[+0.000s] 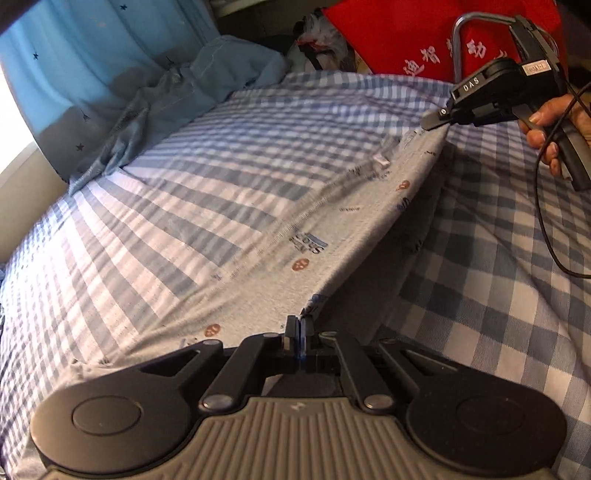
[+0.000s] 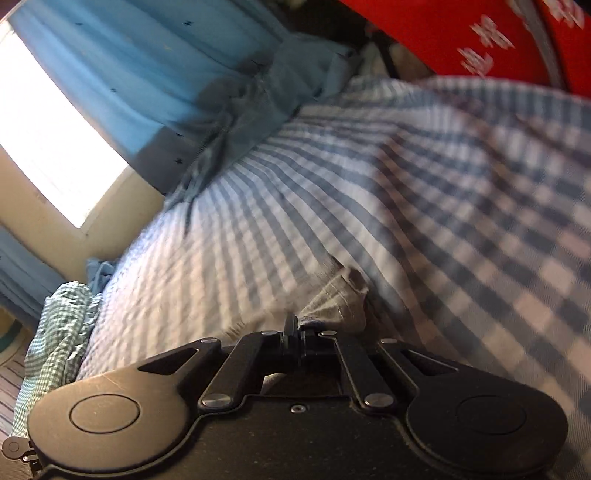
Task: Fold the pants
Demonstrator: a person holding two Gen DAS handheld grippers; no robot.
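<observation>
The grey printed pants [image 1: 332, 229] are stretched in the air above the checked bedsheet [image 1: 166, 221], one edge taut between the two grippers. My left gripper [image 1: 299, 326] is shut on the near corner of the pants. My right gripper [image 1: 437, 120], seen in the left wrist view at the upper right and held by a hand, is shut on the far corner. In the right wrist view, my right gripper [image 2: 297, 328] pinches a bunched bit of the grey pants [image 2: 334, 299] over the blurred bedsheet [image 2: 295, 184].
A crumpled blue garment [image 1: 177, 107] lies at the bed's far edge under a blue curtain [image 1: 92, 55]. A red bag with white characters [image 1: 424, 33] stands at the back right. A green checked cloth [image 2: 55, 332] hangs off the bed's left side.
</observation>
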